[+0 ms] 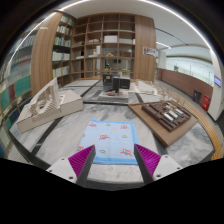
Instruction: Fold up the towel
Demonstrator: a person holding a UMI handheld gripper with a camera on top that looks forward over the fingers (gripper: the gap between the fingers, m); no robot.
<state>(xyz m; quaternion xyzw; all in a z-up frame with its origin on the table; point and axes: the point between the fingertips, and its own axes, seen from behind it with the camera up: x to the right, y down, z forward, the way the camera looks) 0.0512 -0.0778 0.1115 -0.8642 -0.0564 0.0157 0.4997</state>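
A light blue towel point(110, 140) with small coloured prints lies flat on the grey marbled table point(60, 135), just ahead of my fingers. My gripper point(114, 160) hovers over the towel's near edge. The two fingers with magenta pads point(82, 159) stand wide apart, with nothing between them but the towel's near edge and the table below. The gripper is open and empty.
A pale box with white items point(45, 105) stands on the table at the left. A dark wooden tray with items point(168, 117) stands at the right. Tall wooden bookshelves point(105, 45) and a chair point(113, 85) are beyond the table.
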